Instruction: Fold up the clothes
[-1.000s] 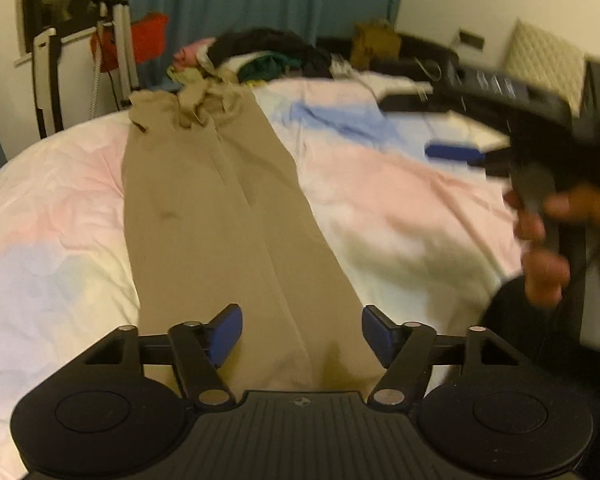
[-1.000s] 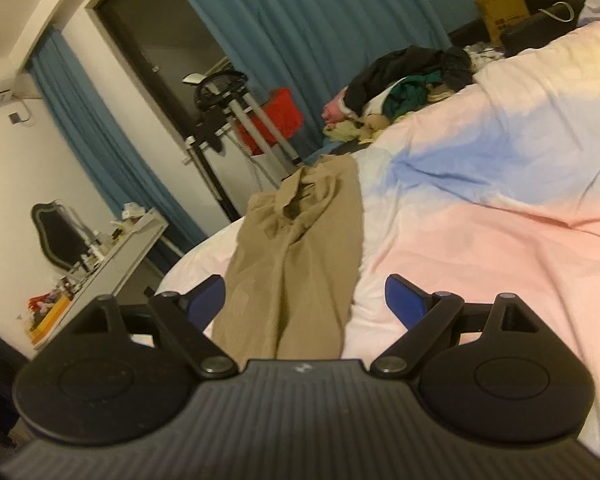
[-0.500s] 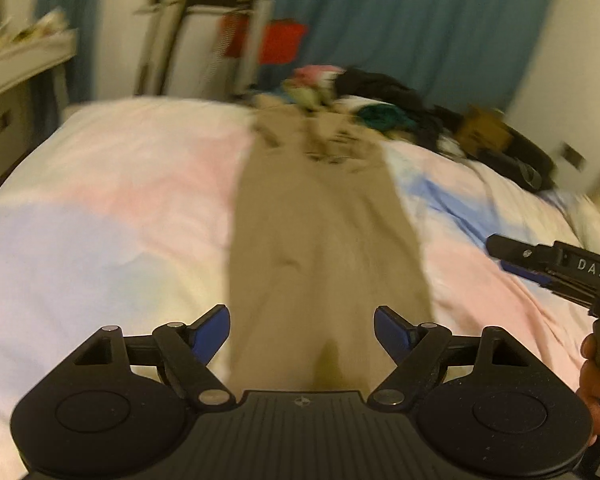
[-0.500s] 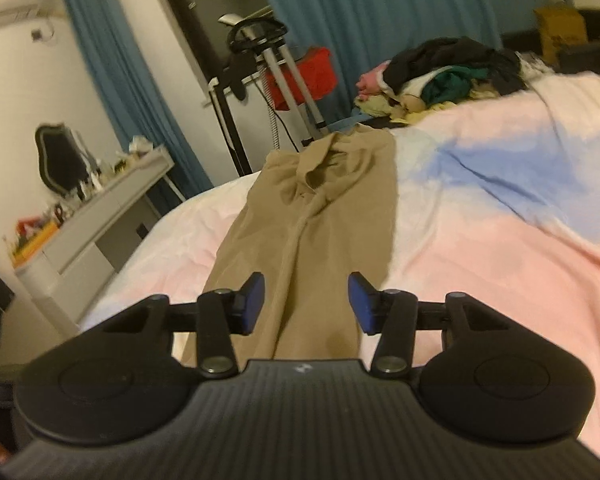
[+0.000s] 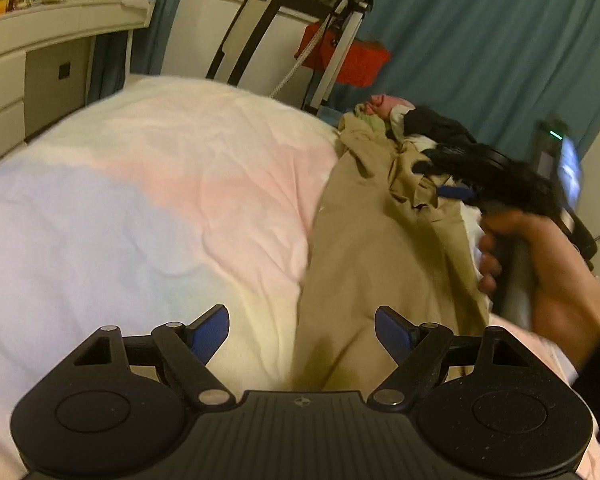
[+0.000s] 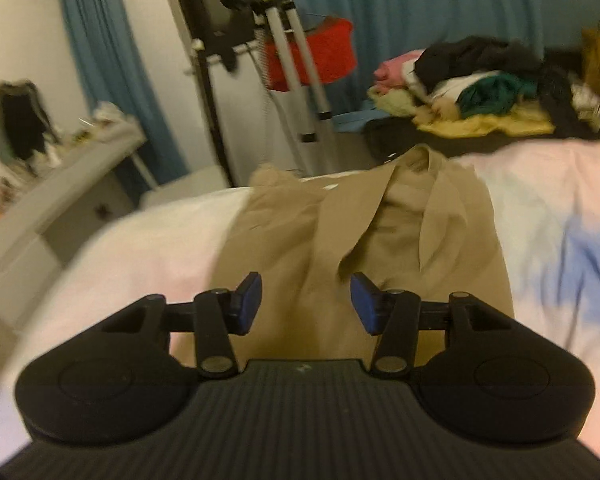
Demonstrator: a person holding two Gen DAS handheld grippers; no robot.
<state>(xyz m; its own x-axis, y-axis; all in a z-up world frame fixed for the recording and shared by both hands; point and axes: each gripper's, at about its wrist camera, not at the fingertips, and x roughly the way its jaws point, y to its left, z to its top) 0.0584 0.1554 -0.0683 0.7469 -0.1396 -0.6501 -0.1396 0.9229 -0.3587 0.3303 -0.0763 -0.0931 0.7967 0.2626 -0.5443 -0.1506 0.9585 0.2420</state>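
Observation:
Tan trousers lie stretched out on the pastel bedspread, waistband at the far end. My left gripper is open and empty, low over the trousers' left edge near their near end. My right gripper is open and empty, over the upper part of the trousers, just short of the open waistband. In the left wrist view the right gripper shows, held by a hand, over the waistband area.
A pile of mixed clothes lies beyond the bed's far end. An exercise machine with a red item stands before the blue curtain. A white dresser stands to the left of the bed.
Both grippers moved forward along the trousers toward the waistband. The left view swung left, so the trousers sit to its right. The right gripper's jaws opened wider than half a second ago.

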